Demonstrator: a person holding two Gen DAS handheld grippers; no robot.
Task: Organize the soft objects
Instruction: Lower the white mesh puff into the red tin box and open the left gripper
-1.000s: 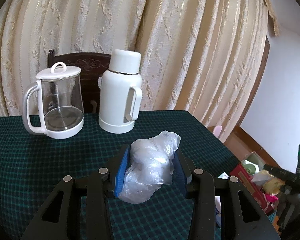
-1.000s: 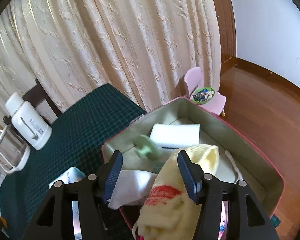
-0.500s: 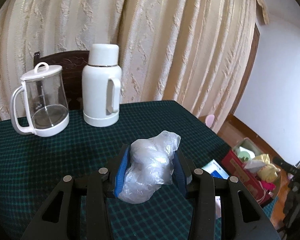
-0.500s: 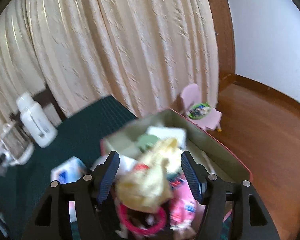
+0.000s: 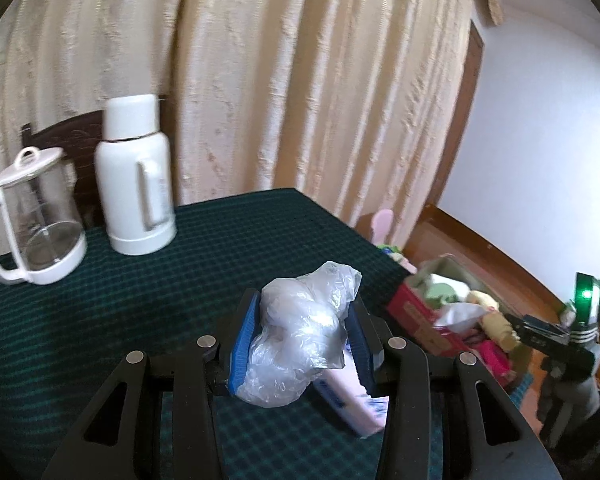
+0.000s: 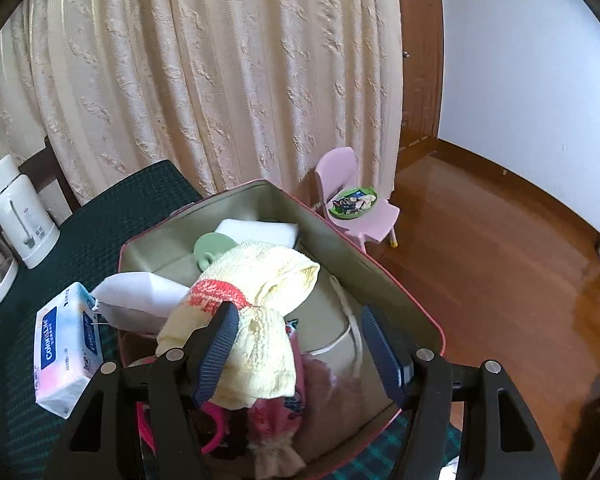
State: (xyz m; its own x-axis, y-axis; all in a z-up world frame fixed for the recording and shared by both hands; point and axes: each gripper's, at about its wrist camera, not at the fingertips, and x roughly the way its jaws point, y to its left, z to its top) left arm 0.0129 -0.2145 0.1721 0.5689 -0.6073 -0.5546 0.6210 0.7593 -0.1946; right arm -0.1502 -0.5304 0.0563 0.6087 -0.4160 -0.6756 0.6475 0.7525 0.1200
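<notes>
My left gripper (image 5: 302, 304) is shut on a crumpled clear plastic bag (image 5: 300, 332), held above the dark green checked tablecloth (image 5: 180, 280). To its right stands the red box (image 5: 416, 312) of soft things. My right gripper (image 6: 300, 314) hangs over that box (image 6: 400, 292) with its jaws wide apart. A yellow knitted piece with a red band (image 6: 268, 276) lies on the pile in the box, draped past the left finger; the pads do not press on it. A white cloth (image 6: 140, 300) and a green round item (image 6: 212, 248) also lie inside.
A tissue pack (image 6: 66, 344) lies on the table beside the box's left wall. A white thermos (image 5: 136, 176) and a glass kettle (image 5: 32, 220) stand at the back left. A pink child's chair (image 6: 352, 204) stands on the wooden floor past the box.
The left gripper, still holding the bag, has swung right toward the box; thermos and kettle slid left. The right jaws spread and drew back, leaving the yellow knit in the box.
</notes>
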